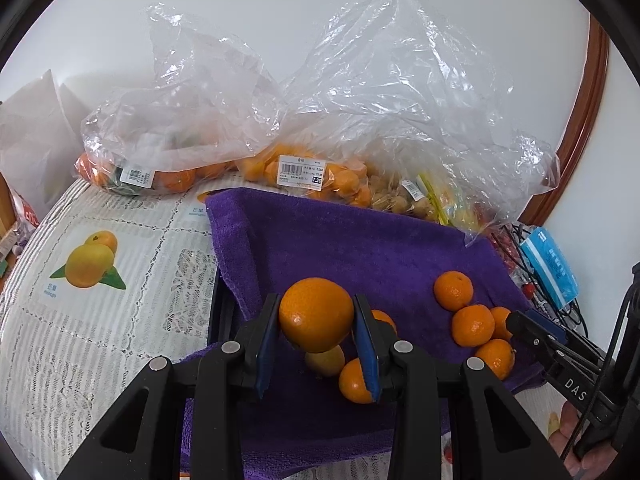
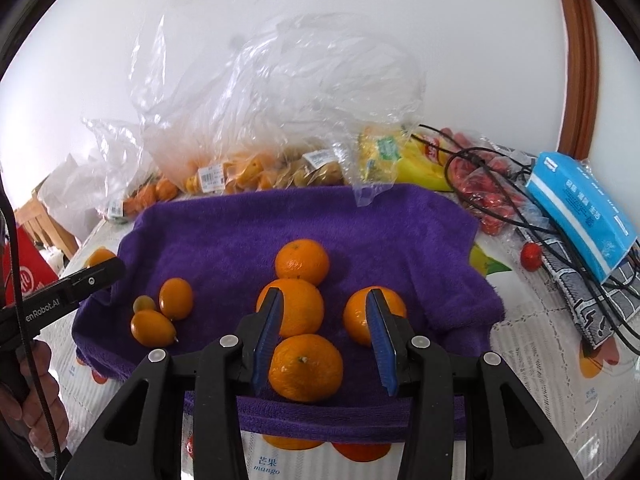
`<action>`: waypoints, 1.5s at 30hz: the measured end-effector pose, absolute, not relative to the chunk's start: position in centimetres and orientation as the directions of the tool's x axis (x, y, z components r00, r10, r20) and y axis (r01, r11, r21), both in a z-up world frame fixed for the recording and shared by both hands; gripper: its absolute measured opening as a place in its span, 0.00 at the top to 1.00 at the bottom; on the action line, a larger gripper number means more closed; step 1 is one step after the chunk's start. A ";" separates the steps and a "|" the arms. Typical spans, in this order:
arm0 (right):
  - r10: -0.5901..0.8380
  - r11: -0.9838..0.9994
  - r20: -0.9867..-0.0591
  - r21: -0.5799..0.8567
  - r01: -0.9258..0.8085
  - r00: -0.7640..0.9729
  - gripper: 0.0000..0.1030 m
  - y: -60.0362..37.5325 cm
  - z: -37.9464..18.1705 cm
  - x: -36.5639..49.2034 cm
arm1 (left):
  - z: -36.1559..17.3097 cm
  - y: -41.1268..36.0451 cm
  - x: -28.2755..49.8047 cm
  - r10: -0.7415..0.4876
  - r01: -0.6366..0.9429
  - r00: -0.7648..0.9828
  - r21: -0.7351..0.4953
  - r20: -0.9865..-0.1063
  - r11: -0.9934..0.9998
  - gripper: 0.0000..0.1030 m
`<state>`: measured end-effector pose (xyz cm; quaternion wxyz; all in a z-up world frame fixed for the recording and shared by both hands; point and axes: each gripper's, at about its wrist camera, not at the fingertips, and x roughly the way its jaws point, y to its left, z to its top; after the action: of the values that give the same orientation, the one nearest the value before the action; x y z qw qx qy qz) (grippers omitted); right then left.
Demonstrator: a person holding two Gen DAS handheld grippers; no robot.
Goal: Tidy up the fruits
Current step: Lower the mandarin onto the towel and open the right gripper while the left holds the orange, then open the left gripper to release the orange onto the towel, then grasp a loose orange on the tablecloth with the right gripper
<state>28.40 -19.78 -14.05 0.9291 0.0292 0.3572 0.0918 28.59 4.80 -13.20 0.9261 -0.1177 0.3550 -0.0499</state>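
Here we clamp one orange (image 1: 316, 314) in our left gripper (image 1: 316, 336), right gripper (image 2: 326, 336) spread empty, several fruits on the purple towel (image 2: 240, 232), more still bagged (image 1: 304, 176).

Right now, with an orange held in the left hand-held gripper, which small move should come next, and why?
Probably carry the orange to the right and lower it beside the four oranges grouped on the purple towel. The left hand-held gripper holds it raised above the smaller fruits, and the right hand-held gripper is open and holds nothing.
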 end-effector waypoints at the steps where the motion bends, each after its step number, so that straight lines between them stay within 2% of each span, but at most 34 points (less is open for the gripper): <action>1: 0.190 0.982 -0.658 0.122 -0.146 0.729 0.58 -19.9 -14.0 28.4 | -13.2 4.8 28.6 -0.179 0.010 0.740 -0.256 -0.648 0.967 0.67; 9: 0.197 0.980 -0.661 0.155 -0.126 0.724 0.58 -20.7 -14.1 28.5 | -14.6 4.5 29.4 -0.225 0.020 0.694 -0.294 -0.684 0.956 0.67; 16: 0.200 0.980 -0.650 0.135 -0.148 0.733 0.58 -20.1 -13.9 28.0 | -15.2 3.8 29.6 -0.215 0.018 0.673 -0.276 -0.707 0.961 0.67; 17: 0.200 0.980 -0.650 0.130 -0.152 0.733 0.58 -20.0 -13.8 27.9 | -15.1 3.8 29.5 -0.218 0.021 0.677 -0.278 -0.703 0.960 0.65; 19: 0.199 0.980 -0.648 0.122 -0.158 0.735 0.58 -19.8 -13.8 27.8 | -14.8 3.9 29.3 -0.231 0.031 0.683 -0.289 -0.692 0.957 0.50; 21: 0.196 0.980 -0.647 0.110 -0.164 0.737 0.57 -19.6 -13.8 27.7 | -14.4 4.1 29.1 -0.235 0.036 0.697 -0.295 -0.677 0.955 0.44; 25: 0.188 0.982 -0.648 0.100 -0.163 0.738 0.57 -19.4 -13.8 27.6 | -13.6 4.4 28.6 -0.227 0.031 0.714 -0.294 -0.662 0.955 0.44; 30: 0.199 0.980 -0.638 0.124 -0.156 0.744 0.57 -19.5 -13.0 26.7 | -12.4 4.4 27.7 -0.277 0.069 0.733 -0.337 -0.622 0.939 0.41; 34: 0.194 0.981 -0.624 0.131 -0.144 0.757 0.57 -19.7 -11.9 24.6 | -11.6 4.0 26.9 -0.260 0.076 0.749 -0.310 -0.610 0.948 0.40; 45: 0.270 0.963 -0.688 0.178 -0.204 0.674 0.57 -18.7 -13.8 18.2 | -12.5 5.1 22.0 -0.174 0.028 0.742 -0.230 -0.648 0.973 0.40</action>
<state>18.20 -18.70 -13.75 0.9138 0.0430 0.3825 0.1298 22.02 5.10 -12.48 0.9275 -0.1029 0.3551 -0.0542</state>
